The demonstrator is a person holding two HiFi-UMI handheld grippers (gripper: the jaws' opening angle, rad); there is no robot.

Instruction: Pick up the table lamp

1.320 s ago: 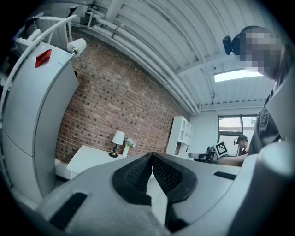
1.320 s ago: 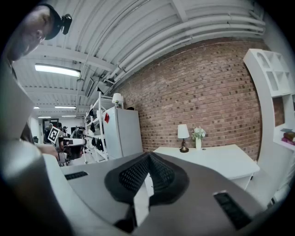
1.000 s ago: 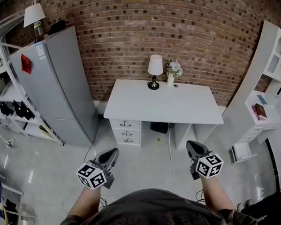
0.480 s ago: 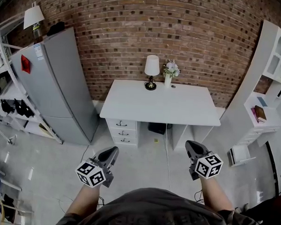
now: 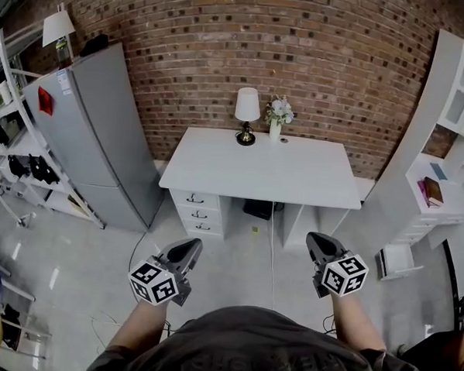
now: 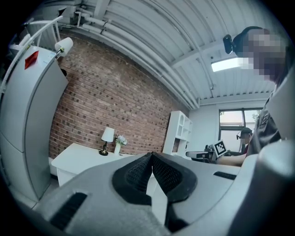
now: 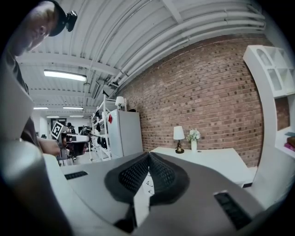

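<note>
White-shaded, dark-based table lamp (image 5: 246,116) stands at the white desk's (image 5: 256,173) back edge; left gripper (image 5: 191,248) and right gripper (image 5: 317,243) pressed together, empty.

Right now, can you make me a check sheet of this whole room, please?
Surface: white desk with drawers, mostly bare.
Job's things: table lamp with white shade and dark base, upright at the desk's back edge, untouched.
Clutter: white vase of flowers, close beside the lamp.
Grippers: left gripper and right gripper both shut, empty, well short of the desk.
Cables: thin cable on the floor in front of the desk.
Surroundings: red brick wall behind, grey fridge at left, white shelf unit at right.
</note>
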